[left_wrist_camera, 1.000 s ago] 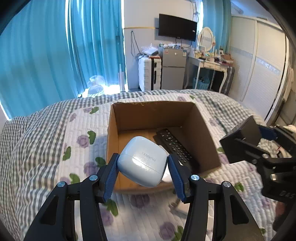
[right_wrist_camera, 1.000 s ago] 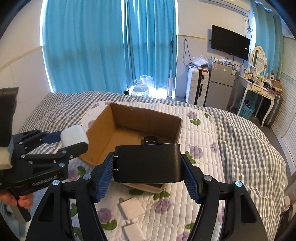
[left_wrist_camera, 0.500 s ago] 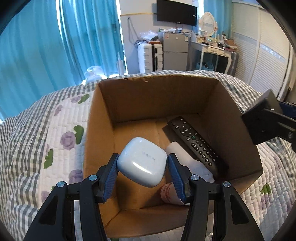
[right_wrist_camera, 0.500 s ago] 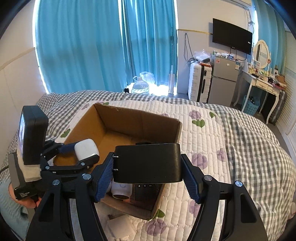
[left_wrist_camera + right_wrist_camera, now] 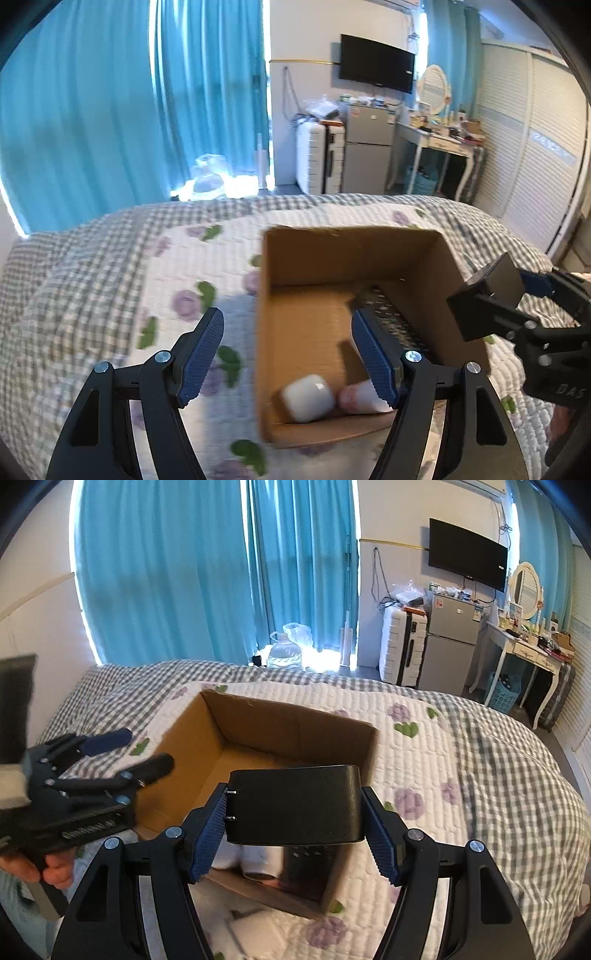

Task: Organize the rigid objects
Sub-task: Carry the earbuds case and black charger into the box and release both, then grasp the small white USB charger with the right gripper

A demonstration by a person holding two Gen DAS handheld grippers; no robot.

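On the quilted bed (image 5: 110,280), the cardboard box (image 5: 354,258) now holds one more item: my left gripper (image 5: 286,358), which half a second ago carried the white earbuds case over the box, has let go and pulled back to the box's left side, its fingers spread wide and empty. The earbuds case (image 5: 306,397) lies on the box floor at the near wall, just beside a white-and-pink bottle (image 5: 360,397), with the black remote control (image 5: 391,321) along the right wall. My right gripper (image 5: 295,827) has not changed its grip; its fingers clamp the black rectangular case (image 5: 295,805) above the box's near right corner. One drop is done, by my reading, and the black case looks next to go in; two white blocks (image 5: 255,930) on the bed before the box remain unsorted.
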